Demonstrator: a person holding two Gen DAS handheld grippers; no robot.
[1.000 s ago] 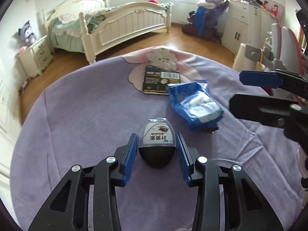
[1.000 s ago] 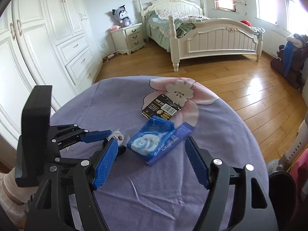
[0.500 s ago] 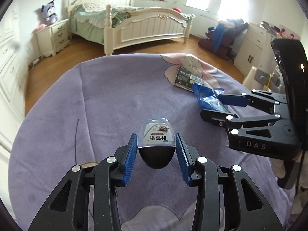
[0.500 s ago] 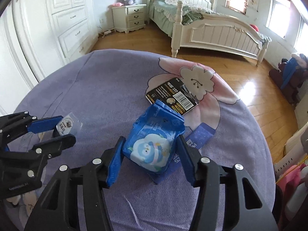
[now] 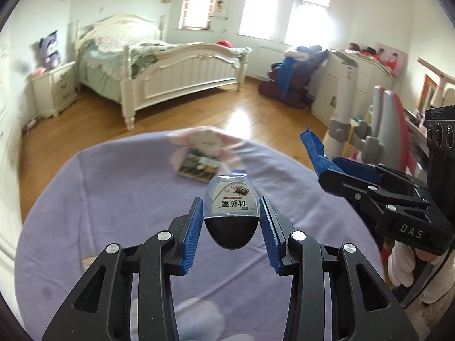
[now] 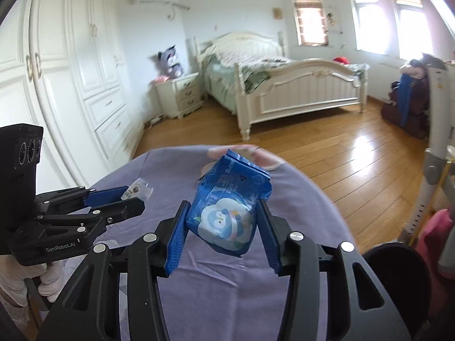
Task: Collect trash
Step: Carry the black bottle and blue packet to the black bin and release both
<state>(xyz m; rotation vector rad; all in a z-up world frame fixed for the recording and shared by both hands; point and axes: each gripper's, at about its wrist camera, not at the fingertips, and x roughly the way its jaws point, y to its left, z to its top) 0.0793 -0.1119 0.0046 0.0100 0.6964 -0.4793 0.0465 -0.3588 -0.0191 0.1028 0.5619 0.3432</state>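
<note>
My left gripper [image 5: 231, 207] is shut on a small clear bottle [image 5: 231, 196] with a black rounded end and a printed label, held above the purple tablecloth [image 5: 113, 184]. The right gripper [image 6: 222, 207] is shut on a crumpled blue wipes pack [image 6: 227, 201] with a cartoon penguin, also lifted off the cloth. Each gripper appears in the other's view: the right one [image 5: 341, 170] with the blue pack [image 5: 314, 150] at the right, the left one [image 6: 113, 196] with the bottle [image 6: 136, 191] at the left. A black card package [image 5: 197, 167] lies on the cloth by the flower print.
The round table's far edge drops to the wooden floor [image 5: 241, 113]. A dark round rim [image 6: 392, 278] sits low beside the table on the right. A white bed [image 5: 170, 71], a wardrobe [image 6: 71, 85] and a grey chair [image 5: 384, 119] stand further off.
The right gripper closed on the blue pack and lifted it off the cloth. The left gripper rose with the bottle still held. Both views tilted up toward the room.
</note>
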